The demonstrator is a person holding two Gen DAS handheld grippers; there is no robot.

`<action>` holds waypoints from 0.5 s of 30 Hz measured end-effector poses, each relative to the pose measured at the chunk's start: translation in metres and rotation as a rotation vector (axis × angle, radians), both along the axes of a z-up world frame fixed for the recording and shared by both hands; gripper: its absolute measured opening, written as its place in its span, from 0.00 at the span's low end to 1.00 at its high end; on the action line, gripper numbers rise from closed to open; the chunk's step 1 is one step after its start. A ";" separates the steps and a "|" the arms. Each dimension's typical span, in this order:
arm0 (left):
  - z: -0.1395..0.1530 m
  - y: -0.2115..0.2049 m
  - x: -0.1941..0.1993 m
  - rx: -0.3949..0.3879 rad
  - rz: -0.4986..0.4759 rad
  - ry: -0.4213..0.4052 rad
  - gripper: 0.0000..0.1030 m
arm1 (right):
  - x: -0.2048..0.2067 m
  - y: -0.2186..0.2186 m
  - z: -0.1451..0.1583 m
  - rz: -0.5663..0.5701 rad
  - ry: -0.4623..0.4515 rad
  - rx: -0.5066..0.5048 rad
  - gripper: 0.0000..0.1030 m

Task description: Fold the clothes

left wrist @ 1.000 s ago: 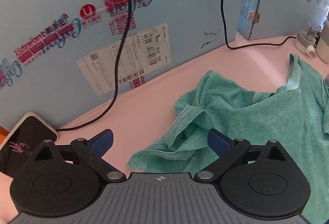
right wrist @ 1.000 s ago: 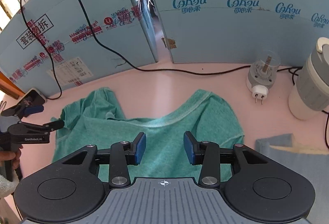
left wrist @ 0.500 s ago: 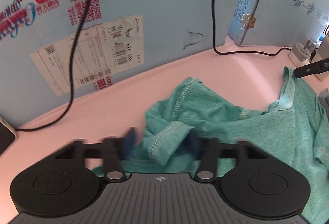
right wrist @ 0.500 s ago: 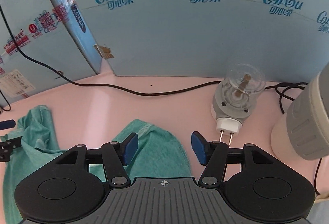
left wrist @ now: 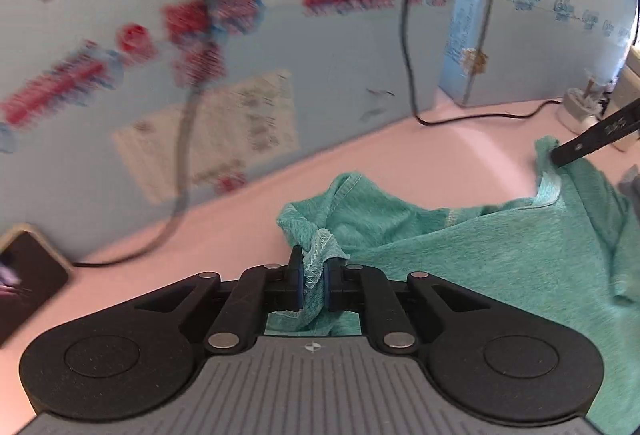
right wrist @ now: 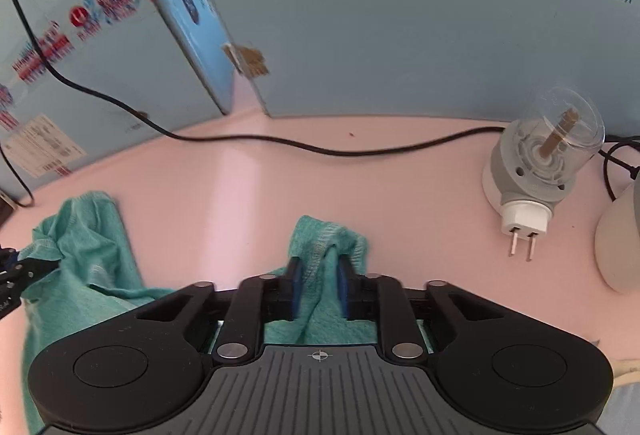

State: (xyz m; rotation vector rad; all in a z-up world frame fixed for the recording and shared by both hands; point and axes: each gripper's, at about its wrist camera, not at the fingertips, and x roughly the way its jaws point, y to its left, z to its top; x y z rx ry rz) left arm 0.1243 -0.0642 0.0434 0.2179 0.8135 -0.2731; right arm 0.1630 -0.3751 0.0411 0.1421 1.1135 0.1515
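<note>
Both grippers have dropped onto the shirt since a second ago, and their jaws have just been closing with cloth between them. Table [right wrist: 280, 187], pink, holds everything; blue cardboard walls [right wrist: 380, 35] ring the back, likely as a backdrop. Shirt [left wrist: 500, 255], green knit, lies rumpled across the near table, neckline facing the walls, not yet folded. Left shoulder area is bunched, right side flatter.

Left gripper [left wrist: 314, 281]: jaws pressed together, pinching a hemmed edge of the shirt's left sleeve or shoulder; the cloth puckers up between the blue pads. Right gripper [right wrist: 320, 291]: jaws pinching the shirt's right shoulder edge, a ridge of fabric raised between the pads. Holding both top corners at once looks like setup for lifting and spreading the shirt flat before the first fold. The task seems early.

Cup [right wrist: 620, 235], white, sits at the far right, well clear. Plug-in device [right wrist: 540, 171] with clear dome lies on its side near the cup. Phone [left wrist: 28, 275] rests at the left edge. Cable [right wrist: 320, 149] trails across the table behind the shirt; a snag looks unlikely.
</note>
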 end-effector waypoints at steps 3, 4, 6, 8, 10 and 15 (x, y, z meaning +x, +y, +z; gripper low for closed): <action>0.017 0.027 -0.009 0.024 0.052 -0.055 0.06 | -0.006 0.012 0.021 0.021 -0.066 0.008 0.03; 0.024 0.037 -0.012 0.032 0.071 -0.075 0.06 | -0.009 0.015 0.028 0.028 -0.088 0.011 0.03; 0.040 0.056 -0.016 0.030 0.118 -0.105 0.06 | -0.013 0.025 0.042 0.045 -0.139 0.018 0.02; 0.051 0.070 -0.018 0.031 0.157 -0.136 0.06 | -0.015 0.035 0.054 0.055 -0.201 -0.015 0.02; 0.056 0.077 -0.017 0.034 0.173 -0.157 0.06 | -0.017 0.040 0.066 0.054 -0.267 -0.038 0.01; 0.044 0.070 -0.009 0.095 0.182 -0.155 0.06 | 0.002 0.028 0.076 -0.016 -0.333 -0.106 0.01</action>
